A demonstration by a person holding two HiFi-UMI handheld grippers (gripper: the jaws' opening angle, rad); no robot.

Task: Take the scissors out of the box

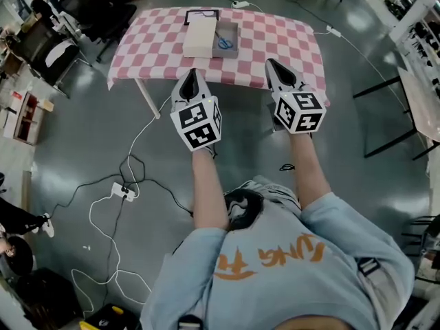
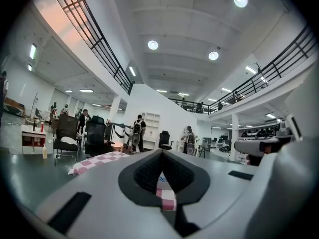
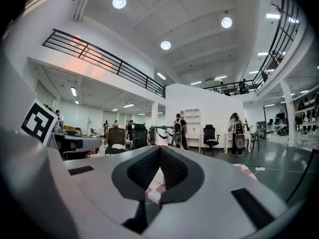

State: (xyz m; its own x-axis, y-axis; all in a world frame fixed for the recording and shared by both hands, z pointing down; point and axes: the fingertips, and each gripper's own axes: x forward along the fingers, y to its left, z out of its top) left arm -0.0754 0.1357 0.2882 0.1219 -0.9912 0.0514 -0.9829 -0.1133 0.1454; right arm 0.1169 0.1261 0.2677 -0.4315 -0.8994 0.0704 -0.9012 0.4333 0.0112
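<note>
In the head view, blue-handled scissors point(image 1: 225, 44) lie in an open grey box point(image 1: 226, 53) on a table with a pink-and-white checked cloth point(image 1: 278, 36). A white lid point(image 1: 199, 38) rests just left of the box. My left gripper point(image 1: 193, 71) and right gripper point(image 1: 270, 62) are held level, side by side, at the near edge of the table, well short of the box. Both are shut with nothing in them. In the left gripper view the left gripper point(image 2: 162, 154) has its pads together, as does the right gripper point(image 3: 160, 148) in its own view.
A black-framed sheet point(image 1: 201, 16) lies behind the lid. White cables and a power strip point(image 1: 124, 192) trail over the floor at the left. Office chairs point(image 1: 51, 50) stand at the left, another table point(image 1: 419, 102) at the right. People stand far off in the hall.
</note>
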